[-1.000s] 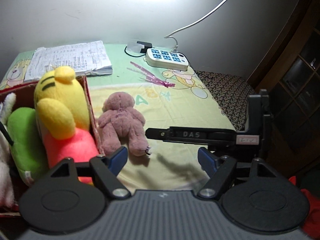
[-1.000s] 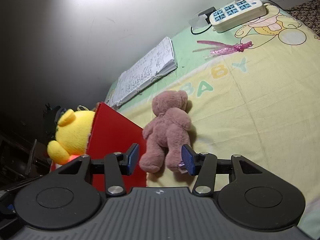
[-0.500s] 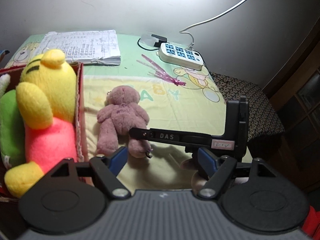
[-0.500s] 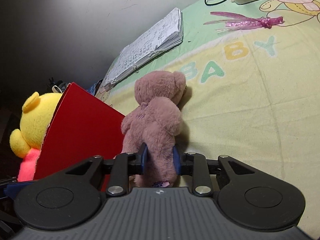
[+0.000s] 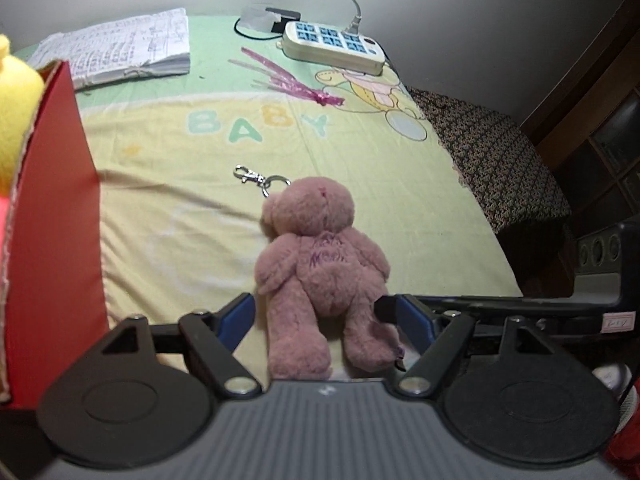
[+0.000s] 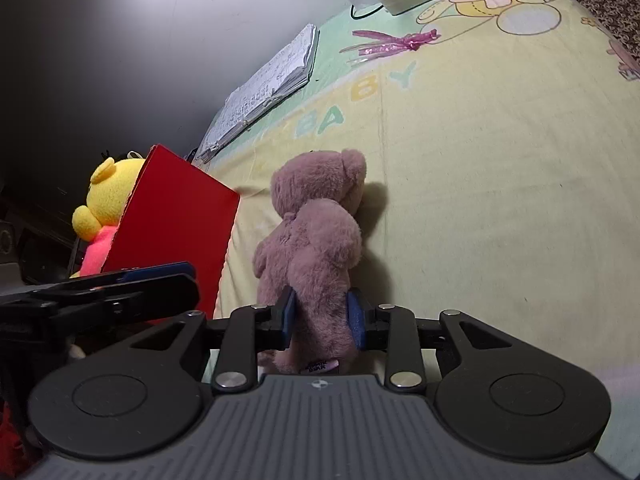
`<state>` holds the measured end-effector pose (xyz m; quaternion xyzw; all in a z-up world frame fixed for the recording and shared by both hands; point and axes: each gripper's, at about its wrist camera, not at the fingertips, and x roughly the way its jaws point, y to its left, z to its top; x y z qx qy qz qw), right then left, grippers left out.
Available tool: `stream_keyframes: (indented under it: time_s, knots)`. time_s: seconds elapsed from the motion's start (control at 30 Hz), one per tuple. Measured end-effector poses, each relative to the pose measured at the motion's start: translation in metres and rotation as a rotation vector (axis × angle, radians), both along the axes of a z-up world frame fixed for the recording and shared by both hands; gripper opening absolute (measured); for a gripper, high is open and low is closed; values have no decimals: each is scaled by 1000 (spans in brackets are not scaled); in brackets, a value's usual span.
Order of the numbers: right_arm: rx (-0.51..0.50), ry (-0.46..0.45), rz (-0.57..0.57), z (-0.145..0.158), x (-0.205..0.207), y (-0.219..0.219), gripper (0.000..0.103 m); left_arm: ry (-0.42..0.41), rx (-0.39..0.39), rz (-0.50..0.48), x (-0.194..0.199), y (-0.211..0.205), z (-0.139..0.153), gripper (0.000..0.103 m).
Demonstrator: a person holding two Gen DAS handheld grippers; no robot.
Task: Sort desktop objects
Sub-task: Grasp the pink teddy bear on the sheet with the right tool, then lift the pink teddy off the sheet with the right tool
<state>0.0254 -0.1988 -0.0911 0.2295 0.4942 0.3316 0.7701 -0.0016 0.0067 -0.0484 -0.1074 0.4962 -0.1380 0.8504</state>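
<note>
A dusty-pink teddy bear (image 5: 320, 256) lies face down on the baby-print sheet, head away from me, right of the red box (image 5: 52, 200). My left gripper (image 5: 324, 318) straddles its legs; the jaws are closing, and a gap still shows beside each blue pad. My right gripper (image 6: 322, 318) has its blue pads against the bear's (image 6: 316, 232) hips, with the jaws easing apart. Its arm crosses in from the right (image 5: 500, 308). A yellow plush (image 6: 104, 192) sits in the red box (image 6: 176, 216).
A metal clip and ring (image 5: 260, 178) trail from the bear's head. At the back of the sheet lie a written notebook (image 5: 128, 48), a pink ribbon (image 5: 296, 84) and a white power strip (image 5: 332, 44). A dark patterned cloth (image 5: 492, 160) edges the right side.
The right gripper closed on the bear's lower body, and the bear now lies farther from the red box. The left gripper dropped lower and closer, so the bear's legs sit between its jaws.
</note>
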Motion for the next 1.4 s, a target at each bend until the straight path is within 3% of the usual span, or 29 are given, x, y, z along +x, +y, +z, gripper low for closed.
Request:
stream_keyframes:
  time_s: [0.1, 0.13, 0.23, 0.5, 0.7, 0.93, 1.13, 1.4]
  knots:
    - [48, 8, -100, -3, 6, -15, 53, 43, -11, 5, 8, -1, -16, 74]
    - [73, 14, -126, -5, 10, -18, 53, 54, -15, 10, 11, 0, -20, 72]
    - [132, 32, -137, -12, 24, -12, 53, 69, 5, 27, 18, 0, -27, 66]
    - [172, 126, -73, -29, 45, 17, 46, 43, 84, 10, 24, -8, -28, 66]
    - [175, 128, -80, -26, 37, 9, 38, 80, -6, 1, 20, -7, -30, 57]
    - [121, 99, -80, -9, 8, -10, 35, 104, -86, -76, -5, -19, -28, 56]
    - [79, 65, -119, 10, -27, -25, 34, 39, -104, -160, -28, -26, -6, 54]
    - [61, -95, -170, 67, -66, -10, 33, -121, -160, -216, -58, 15, 53, 54]
